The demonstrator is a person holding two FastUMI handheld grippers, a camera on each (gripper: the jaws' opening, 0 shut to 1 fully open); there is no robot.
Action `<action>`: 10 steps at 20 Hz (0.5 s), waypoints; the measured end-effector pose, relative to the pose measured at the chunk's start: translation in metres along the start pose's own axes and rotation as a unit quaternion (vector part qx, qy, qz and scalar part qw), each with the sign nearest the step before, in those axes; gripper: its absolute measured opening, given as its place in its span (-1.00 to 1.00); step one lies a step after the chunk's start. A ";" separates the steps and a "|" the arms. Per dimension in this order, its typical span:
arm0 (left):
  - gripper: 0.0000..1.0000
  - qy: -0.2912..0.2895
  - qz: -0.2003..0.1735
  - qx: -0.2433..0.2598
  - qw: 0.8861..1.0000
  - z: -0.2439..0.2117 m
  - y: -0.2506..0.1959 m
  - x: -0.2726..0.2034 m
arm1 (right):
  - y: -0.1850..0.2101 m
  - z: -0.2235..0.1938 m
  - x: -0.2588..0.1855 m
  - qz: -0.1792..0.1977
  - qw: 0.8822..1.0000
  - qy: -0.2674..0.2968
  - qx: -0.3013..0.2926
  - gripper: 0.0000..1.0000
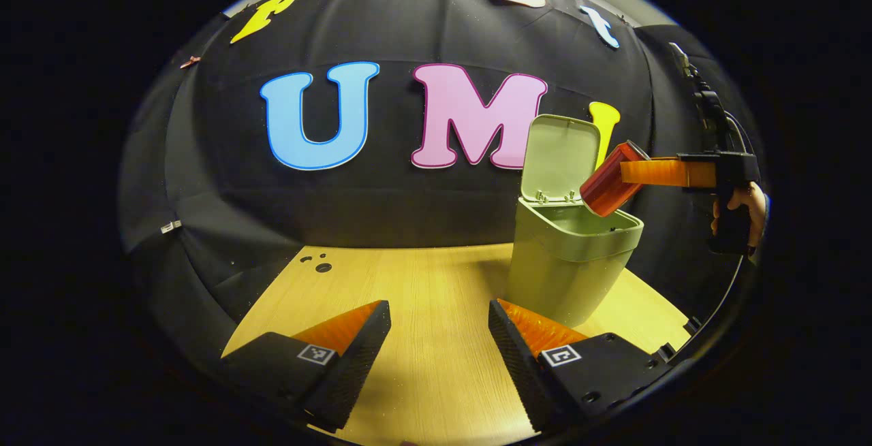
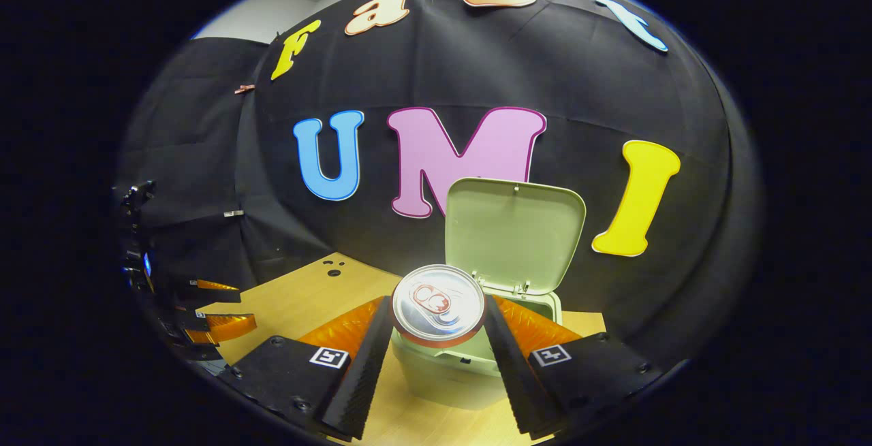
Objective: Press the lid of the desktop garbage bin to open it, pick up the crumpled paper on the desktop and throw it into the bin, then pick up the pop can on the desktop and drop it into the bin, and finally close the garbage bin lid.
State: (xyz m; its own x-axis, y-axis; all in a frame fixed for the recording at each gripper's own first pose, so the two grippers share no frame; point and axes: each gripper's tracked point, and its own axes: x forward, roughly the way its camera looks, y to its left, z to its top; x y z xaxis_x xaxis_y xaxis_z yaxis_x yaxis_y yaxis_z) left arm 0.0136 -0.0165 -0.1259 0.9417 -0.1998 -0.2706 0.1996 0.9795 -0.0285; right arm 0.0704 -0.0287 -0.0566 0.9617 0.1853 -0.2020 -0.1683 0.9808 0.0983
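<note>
One cylindrical metal pop can [image 2: 437, 304], gripped.

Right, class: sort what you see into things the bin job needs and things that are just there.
Part of the job:
- bin, lid up
- can, gripped by the right gripper over the bin
- left gripper, open

Just there:
- table
- black cloth wall

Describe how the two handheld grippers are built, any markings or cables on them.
Each gripper, left and right, has two wedge-shaped fingers with ridged inner faces on black blocks bearing small square black-and-white tags and screws. In the left gripper view, the right gripper has a black pistol-style handle and a thin cable.
</note>
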 end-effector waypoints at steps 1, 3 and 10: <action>0.88 0.001 0.002 -0.001 1.000 -0.001 0.001 -0.001 | -0.003 -0.002 0.004 -0.004 1.000 0.002 0.001 0.64; 0.87 0.003 0.005 -0.001 1.000 -0.002 0.003 -0.002 | -0.012 -0.008 0.014 -0.012 1.000 0.010 0.001 0.64; 0.88 0.006 0.006 0.002 1.000 -0.005 0.003 -0.004 | -0.027 -0.053 0.042 -0.028 0.997 0.069 0.034 0.64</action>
State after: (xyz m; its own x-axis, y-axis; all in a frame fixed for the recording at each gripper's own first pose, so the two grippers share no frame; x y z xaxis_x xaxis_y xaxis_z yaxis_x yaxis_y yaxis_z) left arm 0.0092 -0.0128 -0.1301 0.9408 -0.1873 -0.2826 0.1893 0.9817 -0.0207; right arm 0.1038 -0.0438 -0.1196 0.9292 0.1415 -0.3416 -0.0956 0.9844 0.1478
